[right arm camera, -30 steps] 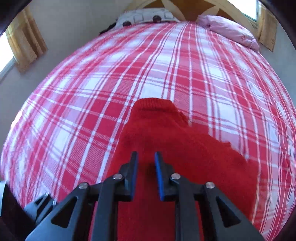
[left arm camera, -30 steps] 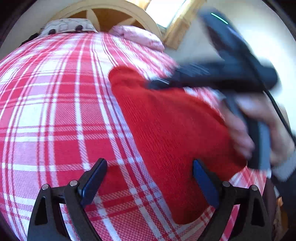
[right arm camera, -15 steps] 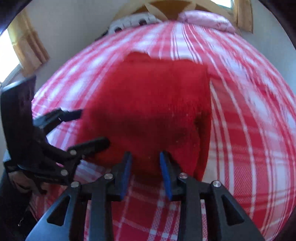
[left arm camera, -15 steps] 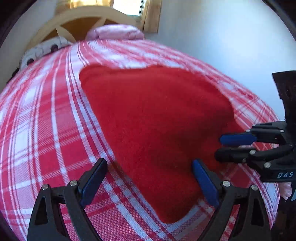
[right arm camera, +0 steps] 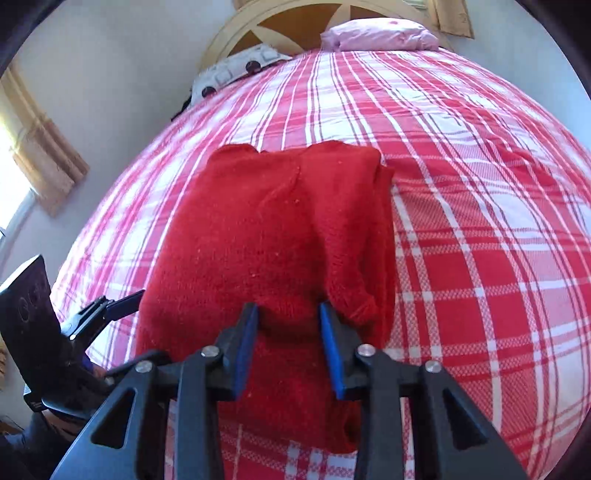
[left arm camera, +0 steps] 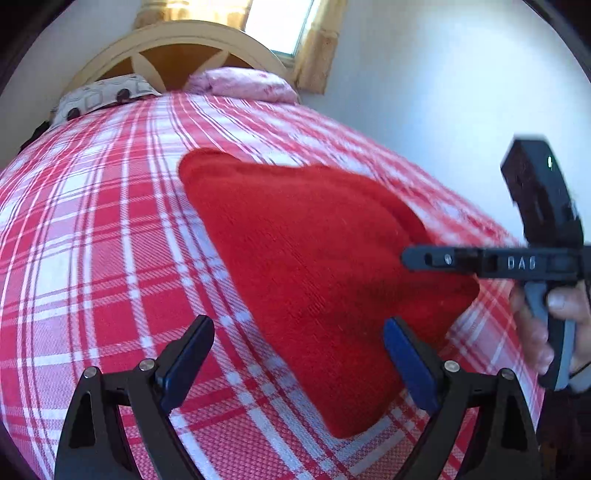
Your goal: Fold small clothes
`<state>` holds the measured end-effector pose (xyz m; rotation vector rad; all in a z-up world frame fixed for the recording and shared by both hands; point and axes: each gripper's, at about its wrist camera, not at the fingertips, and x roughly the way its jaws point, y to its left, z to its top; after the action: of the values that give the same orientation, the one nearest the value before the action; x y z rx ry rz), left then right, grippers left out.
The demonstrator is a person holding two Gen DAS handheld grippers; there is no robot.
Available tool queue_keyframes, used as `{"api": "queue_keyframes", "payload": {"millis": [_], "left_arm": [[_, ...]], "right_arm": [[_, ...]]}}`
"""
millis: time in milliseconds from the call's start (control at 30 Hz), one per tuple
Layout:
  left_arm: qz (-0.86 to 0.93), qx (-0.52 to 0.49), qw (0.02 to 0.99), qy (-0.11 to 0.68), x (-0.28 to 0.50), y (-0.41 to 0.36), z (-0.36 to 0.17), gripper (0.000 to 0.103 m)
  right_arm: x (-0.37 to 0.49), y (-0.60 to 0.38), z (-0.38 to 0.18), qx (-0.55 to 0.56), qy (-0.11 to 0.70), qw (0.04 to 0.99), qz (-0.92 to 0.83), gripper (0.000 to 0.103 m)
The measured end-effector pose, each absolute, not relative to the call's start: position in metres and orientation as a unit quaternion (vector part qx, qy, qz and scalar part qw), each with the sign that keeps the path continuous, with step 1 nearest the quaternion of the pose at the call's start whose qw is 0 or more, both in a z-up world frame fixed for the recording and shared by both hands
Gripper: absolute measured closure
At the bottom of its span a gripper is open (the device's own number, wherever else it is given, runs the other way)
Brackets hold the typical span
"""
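Knitwear fills the middle of both views: a red sweater (left arm camera: 317,273) lies folded on the red-and-white plaid bedspread (left arm camera: 92,236), its layers stacked into a rough wedge. In the left wrist view it runs from about 11 o'clock, where a rounded corner points toward the headboard (left arm camera: 177,48), down to a narrower tip near 5 o'clock. The left gripper (left arm camera: 299,354) has its jaws spread wide, holding nothing; one blue pad (left arm camera: 186,354) hangs over bare bedspread at 7 o'clock, while the other overlaps the sweater's lower edge at 5 o'clock, though contact with the knit cannot be told. At 3 o'clock in that view the right gripper (left arm camera: 410,258) reaches in sideways over the sweater's right edge, a hand (left arm camera: 546,325) wrapped around its handle; it is seen edge-on there, so its jaw gap is not readable. The right wrist view settles it: the right gripper (right arm camera: 289,332) stands partly parted, its blue pads (right arm camera: 246,350) a modest gap apart over the near end of the sweater (right arm camera: 266,236), with red knit showing between them but not visibly pinched. A folded sleeve cuff hangs at the sweater's right side, just beside the right pad. At 9 o'clock in this view the left gripper (right arm camera: 123,304) sits just beside the sweater's left edge. A patterned pillow (right arm camera: 236,70) and a pink pillow (right arm camera: 380,35) rest at 12 o'clock against the headboard, well apart from the sweater.
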<state>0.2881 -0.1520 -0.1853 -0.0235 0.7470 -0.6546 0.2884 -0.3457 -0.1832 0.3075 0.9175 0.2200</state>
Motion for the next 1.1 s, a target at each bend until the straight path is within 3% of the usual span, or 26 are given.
{"api": "queue_keyframes", "payload": {"millis": [333,533,567,667,900,1100], "left_arm": [[-0.286,-0.029,0.872,0.395,0.307,-0.149,-0.194,0.010],[-0.281,-0.027,0.874,0.396,0.306,-0.149,-0.195,0.010],[-0.281,-0.025,0.873,0.398,0.308,-0.150,-0.196,0.009],[-0.277,-0.016,0.873,0.400,0.307,-0.154,-0.197,0.009],[-0.273,-0.008,0.873,0.404,0.307,-0.157,-0.199,0.009],[-0.272,-0.009,0.873,0.405,0.310,-0.158,-0.200,0.009]], "right_arm": [[0.269,-0.336,-0.182,0.095,0.457,0.880,0.091,0.069],[0.252,-0.337,-0.156,0.109,0.394,0.909,0.084,0.067],[0.250,-0.337,-0.152,0.109,0.384,0.913,0.083,0.060],[0.254,-0.331,-0.138,0.099,0.361,0.924,0.080,0.054],[0.299,-0.311,-0.165,0.042,0.419,0.906,0.041,0.055],[0.297,-0.314,-0.173,0.036,0.414,0.908,0.046,0.054]]}}
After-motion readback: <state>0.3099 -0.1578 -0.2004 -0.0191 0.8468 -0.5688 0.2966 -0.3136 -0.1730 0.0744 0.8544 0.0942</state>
